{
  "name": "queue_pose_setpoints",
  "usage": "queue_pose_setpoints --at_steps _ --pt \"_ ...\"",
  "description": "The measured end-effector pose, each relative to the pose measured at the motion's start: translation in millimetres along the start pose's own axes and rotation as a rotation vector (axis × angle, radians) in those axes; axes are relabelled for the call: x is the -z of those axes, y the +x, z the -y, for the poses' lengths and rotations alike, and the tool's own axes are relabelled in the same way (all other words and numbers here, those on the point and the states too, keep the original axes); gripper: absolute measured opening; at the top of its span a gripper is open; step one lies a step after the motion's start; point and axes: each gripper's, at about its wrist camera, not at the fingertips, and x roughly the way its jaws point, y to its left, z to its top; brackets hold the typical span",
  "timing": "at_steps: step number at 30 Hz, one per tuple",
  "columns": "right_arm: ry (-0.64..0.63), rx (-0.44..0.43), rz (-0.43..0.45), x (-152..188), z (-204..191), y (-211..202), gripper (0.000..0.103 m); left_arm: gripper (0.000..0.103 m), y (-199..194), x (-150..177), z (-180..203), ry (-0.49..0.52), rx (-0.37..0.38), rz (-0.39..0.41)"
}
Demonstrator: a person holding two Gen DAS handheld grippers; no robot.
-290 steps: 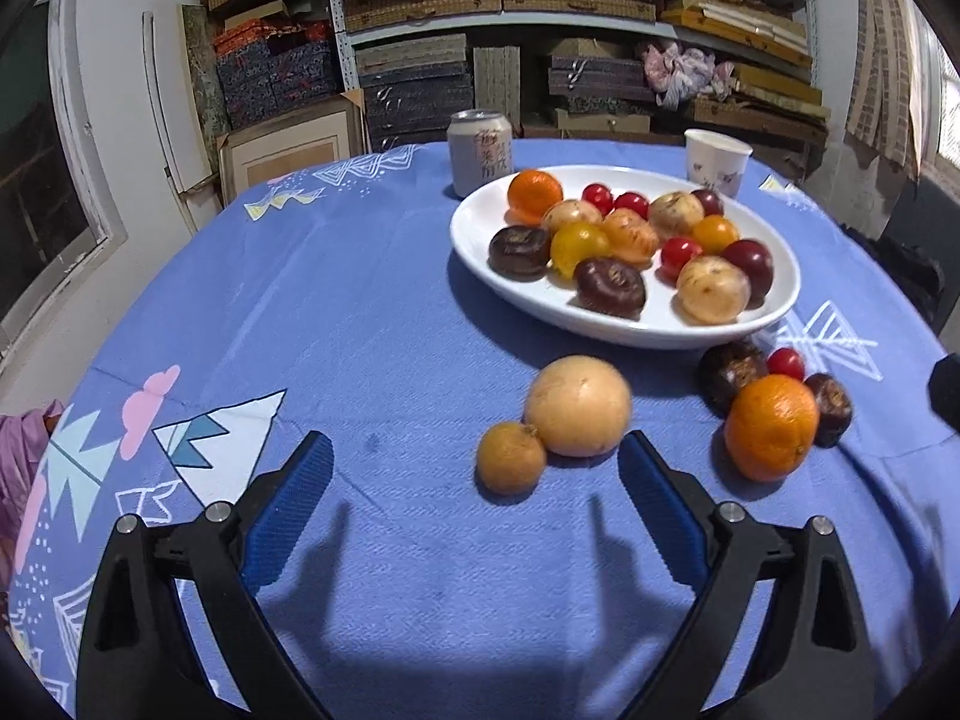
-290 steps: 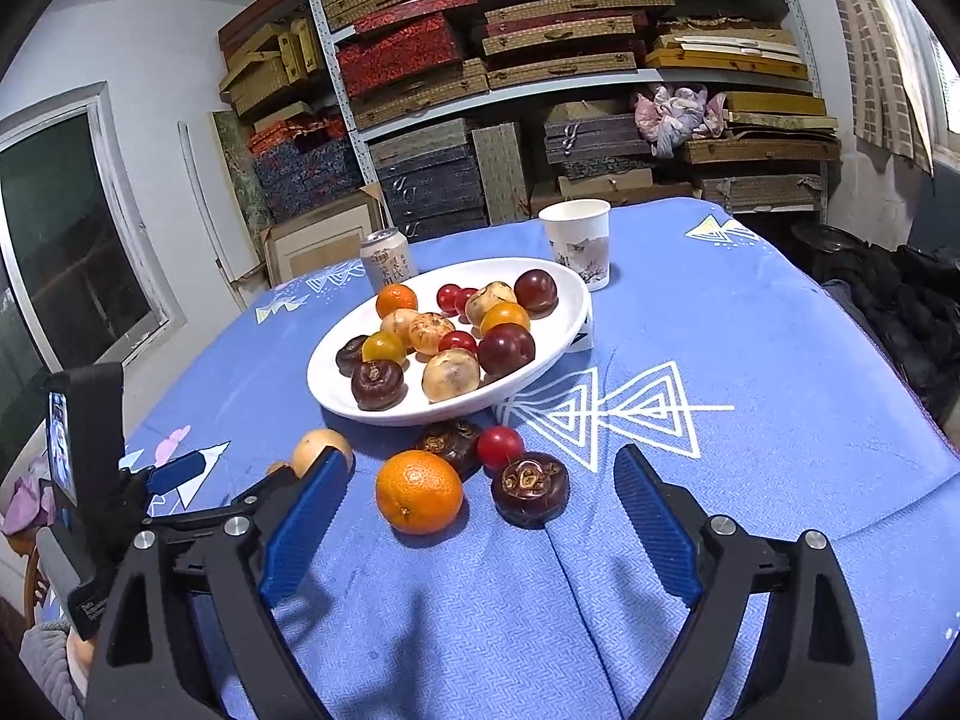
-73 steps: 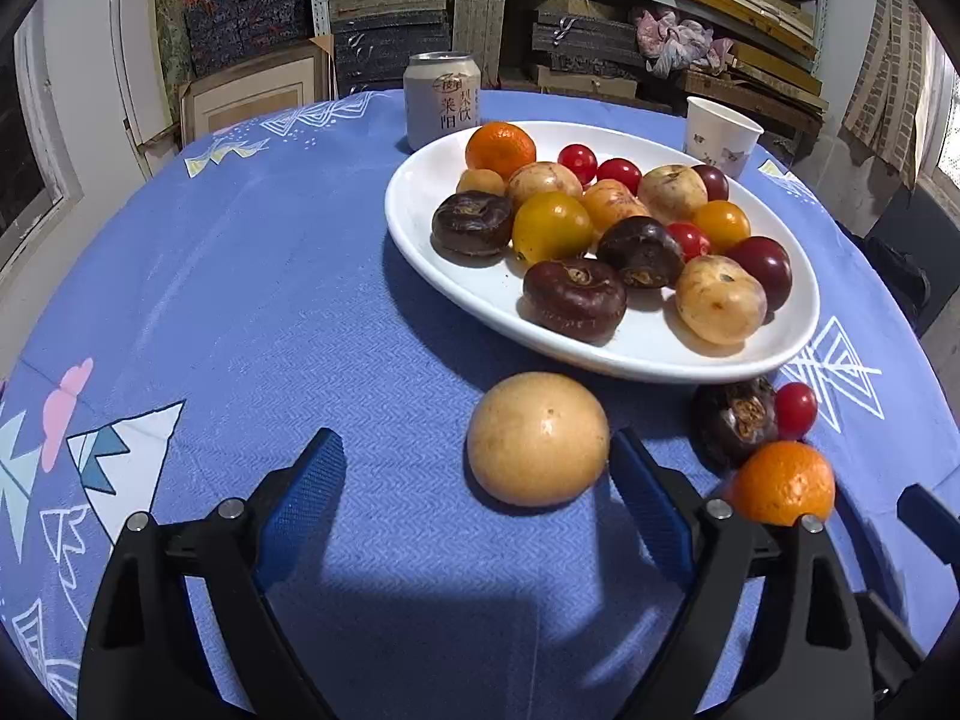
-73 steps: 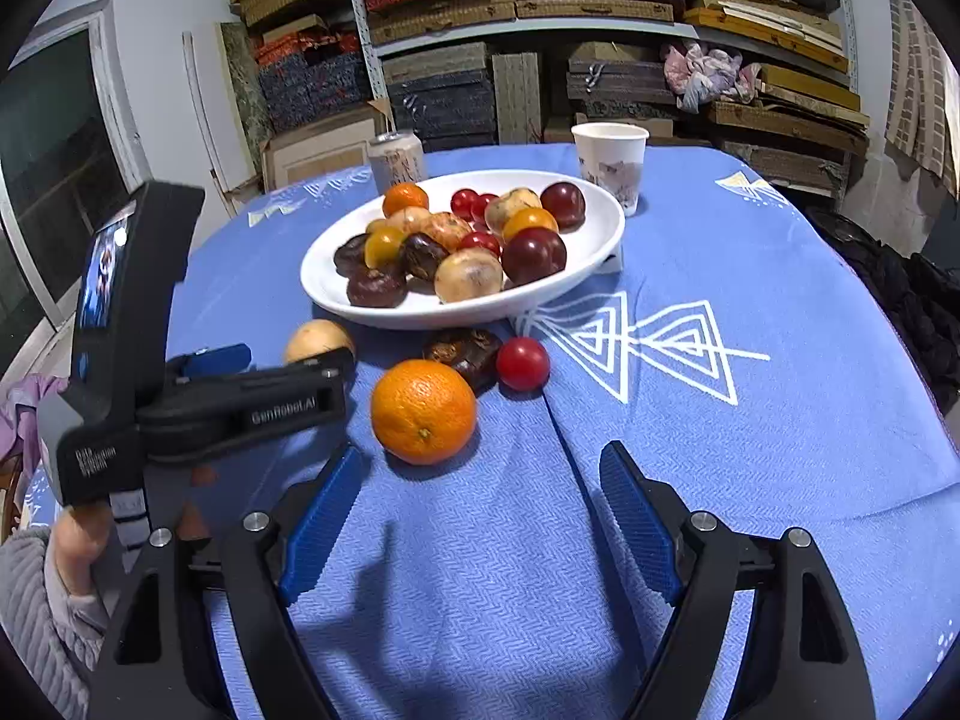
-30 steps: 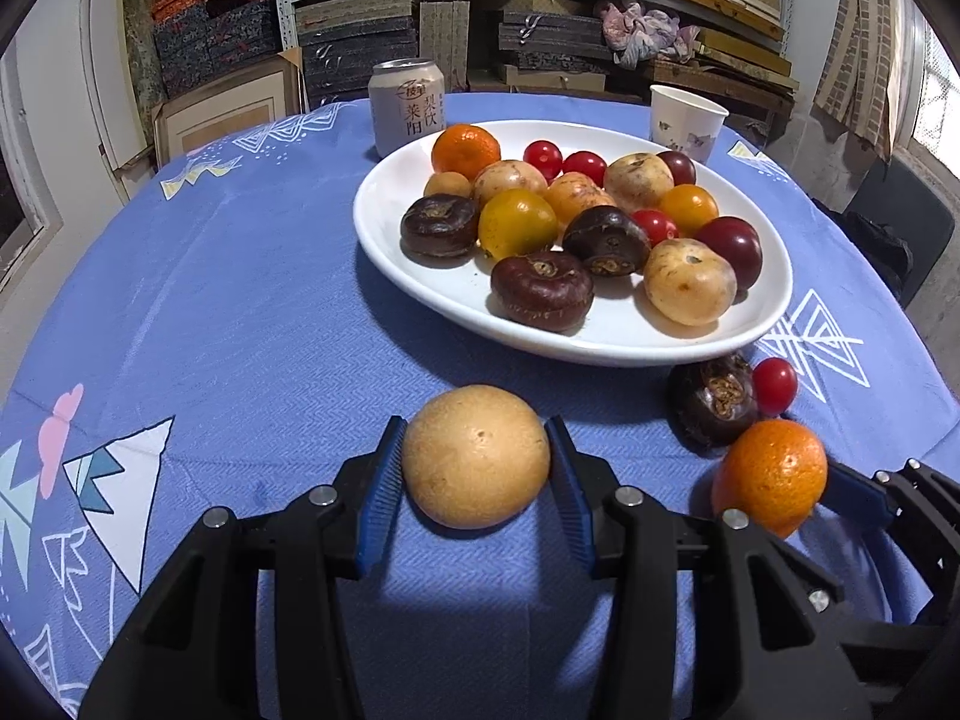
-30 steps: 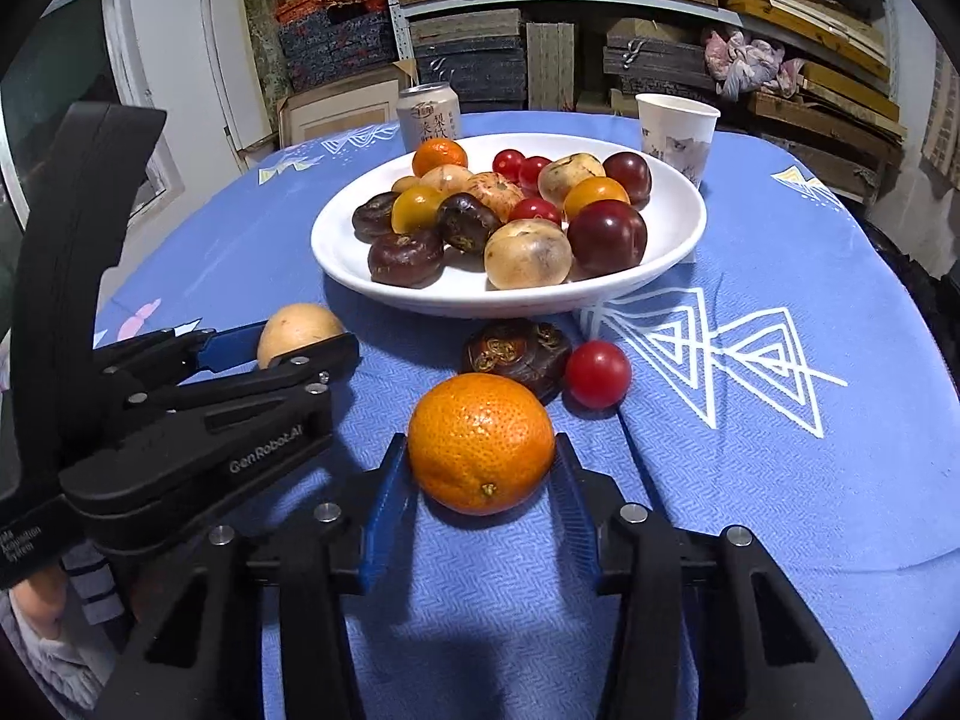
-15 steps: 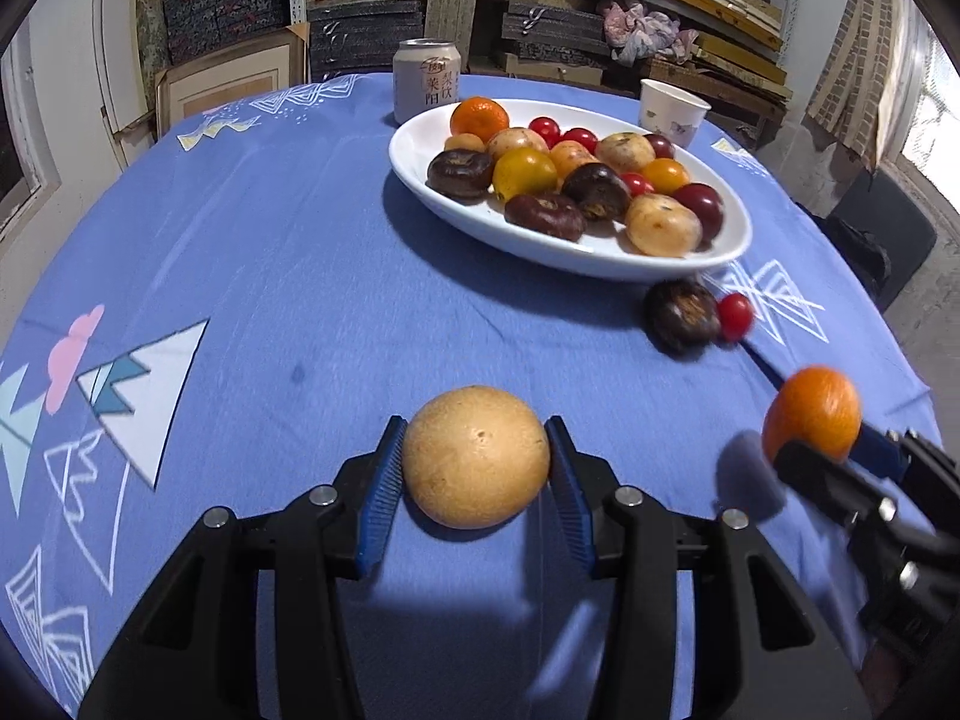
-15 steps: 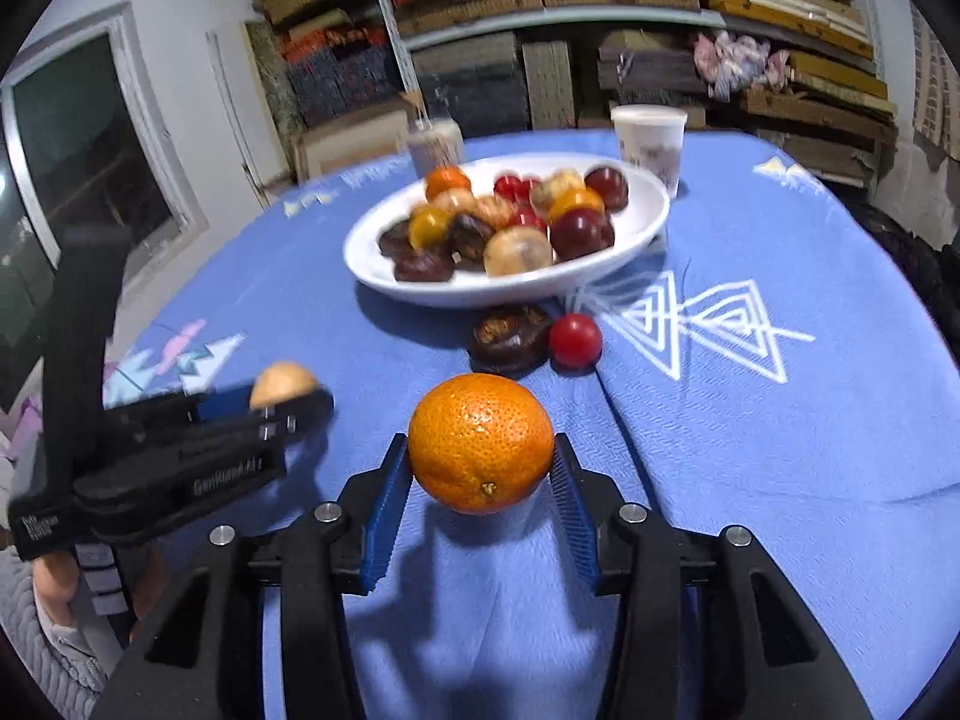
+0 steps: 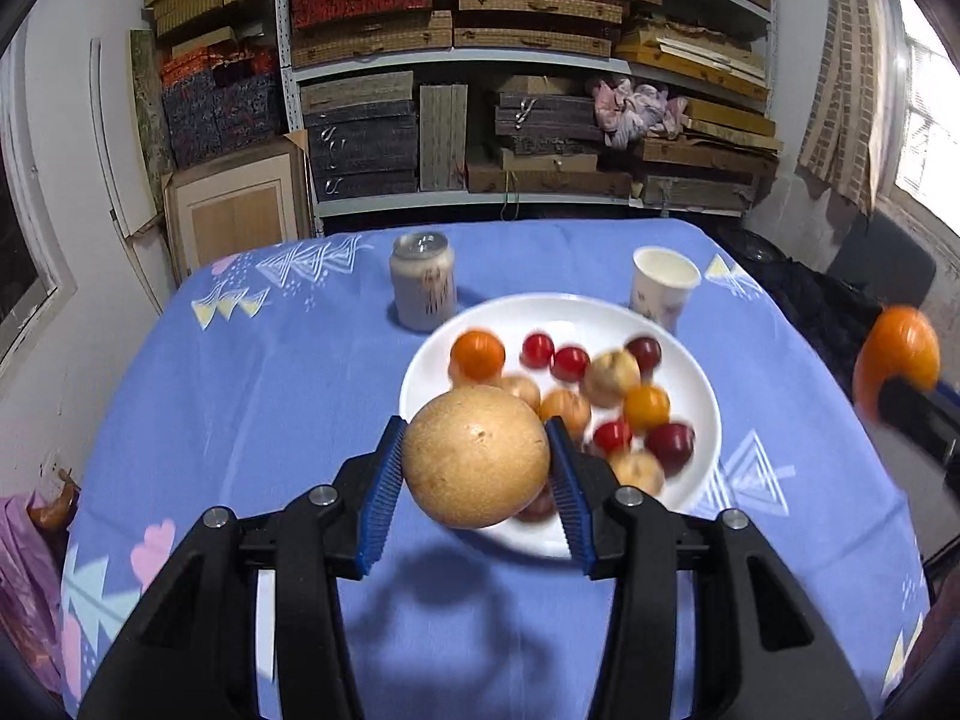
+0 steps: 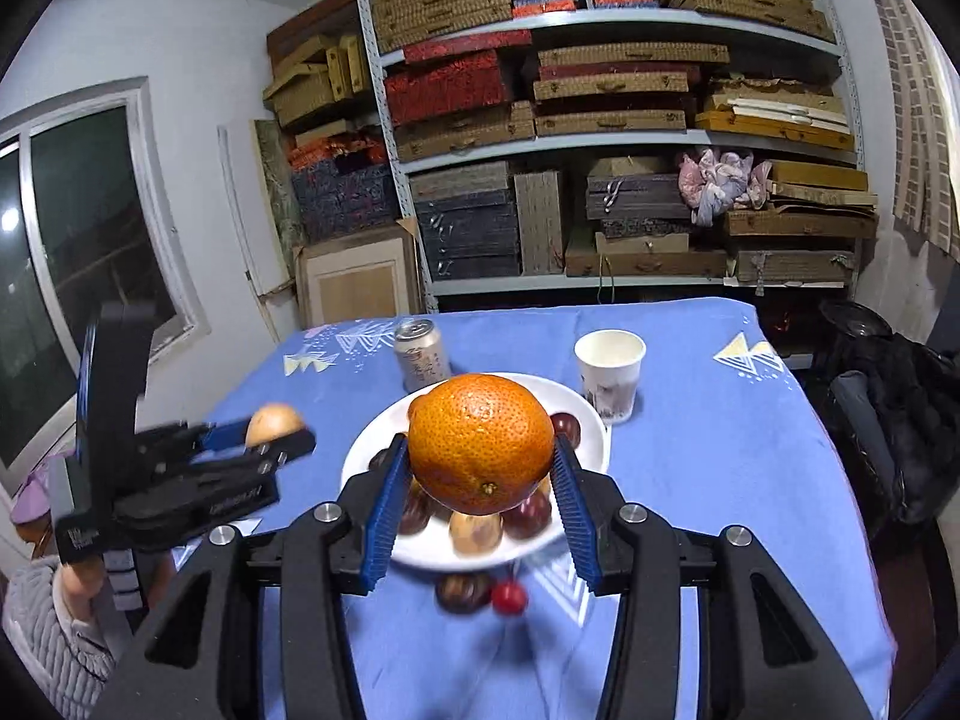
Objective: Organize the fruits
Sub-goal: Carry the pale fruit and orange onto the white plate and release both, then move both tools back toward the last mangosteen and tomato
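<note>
A round, tan, speckled fruit (image 9: pixel 477 457) is held between the two blue ribbed pads of the left gripper (image 9: pixel 474 480), clear of the bench (image 9: pixel 270 396), which is covered by a blue cloth with white triangle patterns. The pads are pressed against the fruit's two sides, so the jaws stand at a narrow width set by the fruit. In the left wrist view the fruit is seen in front of the near rim of a white oval plate (image 9: pixel 432 360) that lies on the cloth and carries a heap of small fruits in orange, red, dark purple and tan.

A round, dimpled orange (image 10: pixel 480 443) is clamped in the same way between the blue pads of the right gripper (image 10: pixel 480 480), likewise lifted off the cloth and seen in front of the plate. The same orange is seen at the right edge of the left wrist view, blurred.

Below the plate's near rim, a dark brown wrinkled fruit (image 10: pixel 463 593) and a small red round fruit (image 10: pixel 510 597) lie on the cloth, touching or nearly so; blur leaves this unclear.

Behind the plate a silver drink can (image 9: pixel 422 288) and a white paper cup (image 9: pixel 665 285) stand upright. In the right wrist view, a hand in a grey knitted sleeve (image 10: pixel 66 642) is seen at the lower left, bearing the left gripper.
</note>
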Motion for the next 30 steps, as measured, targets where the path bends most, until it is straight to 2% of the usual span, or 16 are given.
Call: queue_pose_setpoints --at_steps 4,9,17,18,20,24,30 --pt "0.022 0.029 -0.079 -7 16 59 0.048 0.046 59 -35 10 -0.015 -0.005 -0.051" --pt "0.090 0.082 -0.162 4 46 123 0.048 0.046 129 -56 24 -0.028 -0.002 -0.121" --pt "0.007 0.151 -0.204 17 49 162 0.049 0.046 190 -70 55 0.006 0.021 -0.174" --pt "0.001 0.158 -0.205 18 47 163 0.049 0.046 194 -71 57 0.009 0.017 -0.177" --pt "-0.014 0.161 -0.201 19 45 164 0.060 0.048 201 -73 60 -0.002 0.005 -0.182" --pt "-0.038 0.181 -0.168 17 41 155 0.066 0.072 195 -75 62 0.001 -0.010 -0.153" --pt "-0.018 0.154 -0.120 11 37 120 0.066 0.072 142 -66 36 -0.021 -0.007 -0.098"
